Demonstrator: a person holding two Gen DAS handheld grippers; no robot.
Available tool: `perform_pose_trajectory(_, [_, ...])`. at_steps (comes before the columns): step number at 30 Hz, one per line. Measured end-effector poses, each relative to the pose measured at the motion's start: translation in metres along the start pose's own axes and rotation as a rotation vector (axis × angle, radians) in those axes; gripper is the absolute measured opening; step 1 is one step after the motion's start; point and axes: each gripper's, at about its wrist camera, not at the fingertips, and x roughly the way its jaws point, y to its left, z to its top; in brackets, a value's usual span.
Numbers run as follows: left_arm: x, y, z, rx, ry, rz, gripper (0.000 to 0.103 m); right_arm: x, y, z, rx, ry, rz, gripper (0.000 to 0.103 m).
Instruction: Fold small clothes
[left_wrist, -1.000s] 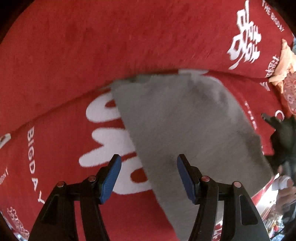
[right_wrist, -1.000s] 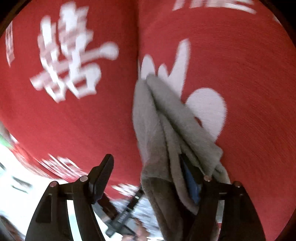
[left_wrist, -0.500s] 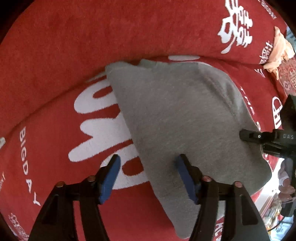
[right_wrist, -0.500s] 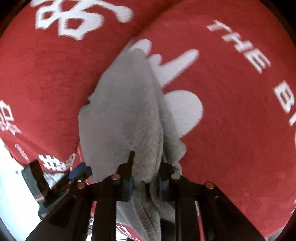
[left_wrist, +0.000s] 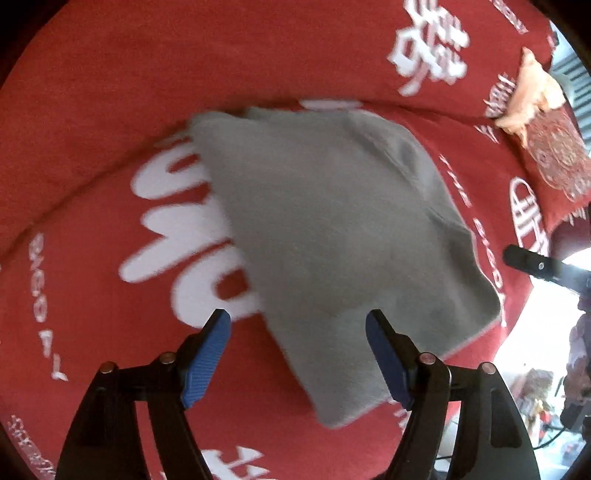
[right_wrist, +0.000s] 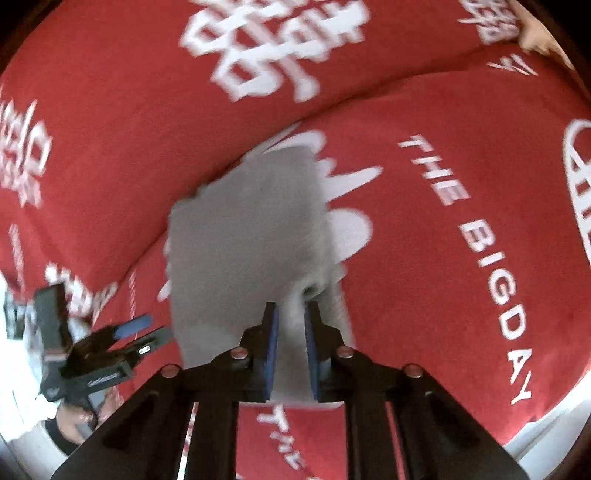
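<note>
My right gripper (right_wrist: 290, 325) has its 2 blue-padded jaws pinched on a bunched fold at the near edge of the small grey fleece garment (right_wrist: 255, 236); they have just been closing, and the cloth stands up between the pads. From that fold the garment runs away from me toward the far crease where the seat of the red plush sofa cover with white lettering (right_wrist: 461, 155) meets its backrest.

My left gripper (left_wrist: 297, 325) hangs over the same grey garment (left_wrist: 325, 236) with its 2 blue pads (left_wrist: 205, 360) wide apart and nothing between them, above the cloth's near left edge. In this view the garment lies as a broad, roughly 4-sided sheet across the sofa cover (left_wrist: 129, 92), far corners against the backrest crease, near corner just short of my right-hand finger. The sheet's left edge covers part of the big white letters.

At the far right of the sofa sits a pale orange crumpled cloth (left_wrist: 532, 92). A black gripper finger pokes in at the right edge of this view; I take it for my right gripper (left_wrist: 532, 264).
</note>
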Motion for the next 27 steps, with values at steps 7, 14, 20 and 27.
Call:
perform_pose_trajectory(7, [0.055,-0.012,-0.023,-0.022,0.120,0.035,0.077,0.044,-0.003,-0.029,-0.056,0.135,-0.100,0.016])
perform_pose_trajectory(14, [0.061,-0.009,-0.025,-0.042,0.141,0.024,0.077,0.053,-0.030,-0.040,-0.012,0.182,-0.112,0.004])
perform_pose_trajectory(20, [0.057,-0.022,-0.022,-0.073,0.162,0.058,0.077,0.053,-0.031,-0.040,-0.017,0.237,-0.110,0.004])
perform_pose_trajectory(27, [0.053,-0.029,-0.024,-0.123,0.167,0.092,0.077,0.045,-0.057,-0.039,0.029,0.275,-0.162,0.015])
